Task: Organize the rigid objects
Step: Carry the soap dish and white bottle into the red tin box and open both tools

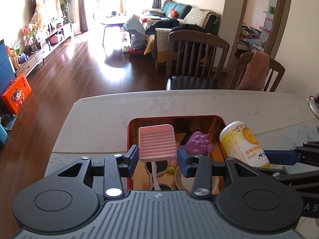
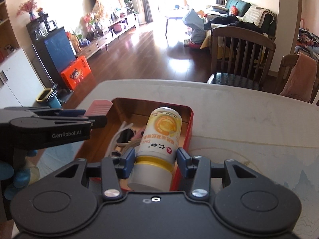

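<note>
My left gripper [image 1: 157, 158] is shut on a pink ribbed soap dish [image 1: 157, 144], held over the left part of a red tin box [image 1: 130, 123] with a gold inside. My right gripper [image 2: 156, 159] is shut on a white and yellow bottle [image 2: 159, 139] near its grey cap end, tilted above the right side of the same red tin box [image 2: 190, 127]. In the left wrist view the bottle [image 1: 242, 143] hangs over the box's right rim. Inside lie a purple grape-shaped toy [image 1: 197, 142], white-framed sunglasses [image 1: 157, 171] and a roll of tape [image 1: 180, 179].
The box stands on a pale marble table [image 1: 103, 123] near its far left corner. Two wooden chairs [image 1: 195, 59] stand at the far edge, one with a pink cloth [image 1: 253, 71]. Dark wooden floor [image 1: 83, 69] lies beyond and to the left. A person's blue-gloved hand [image 2: 18, 175] holds the left gripper.
</note>
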A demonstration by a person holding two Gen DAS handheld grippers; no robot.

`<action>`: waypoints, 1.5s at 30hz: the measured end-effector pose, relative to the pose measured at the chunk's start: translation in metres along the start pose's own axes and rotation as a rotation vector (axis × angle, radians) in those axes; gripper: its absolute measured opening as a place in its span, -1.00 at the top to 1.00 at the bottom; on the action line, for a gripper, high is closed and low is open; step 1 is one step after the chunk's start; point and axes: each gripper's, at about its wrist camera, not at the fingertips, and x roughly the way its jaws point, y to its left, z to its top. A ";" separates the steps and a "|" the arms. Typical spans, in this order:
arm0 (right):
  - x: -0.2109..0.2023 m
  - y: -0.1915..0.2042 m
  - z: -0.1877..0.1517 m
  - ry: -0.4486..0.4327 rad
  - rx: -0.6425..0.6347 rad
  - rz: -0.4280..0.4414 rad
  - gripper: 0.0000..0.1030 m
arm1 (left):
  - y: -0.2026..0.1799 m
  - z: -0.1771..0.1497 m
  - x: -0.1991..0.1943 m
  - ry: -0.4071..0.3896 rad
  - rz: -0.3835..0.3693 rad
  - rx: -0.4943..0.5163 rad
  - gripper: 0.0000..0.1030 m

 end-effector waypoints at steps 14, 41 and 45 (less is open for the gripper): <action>0.032 0.013 -0.006 0.040 -0.092 -0.052 0.14 | -0.003 0.004 0.058 0.070 -0.010 0.041 0.19; 0.029 0.014 -0.009 0.048 -0.093 -0.044 -0.03 | 0.001 -0.006 0.072 0.171 -0.009 0.002 0.20; 0.022 0.011 -0.008 0.039 -0.080 -0.042 -0.03 | 0.002 -0.005 0.062 0.160 -0.019 -0.011 0.15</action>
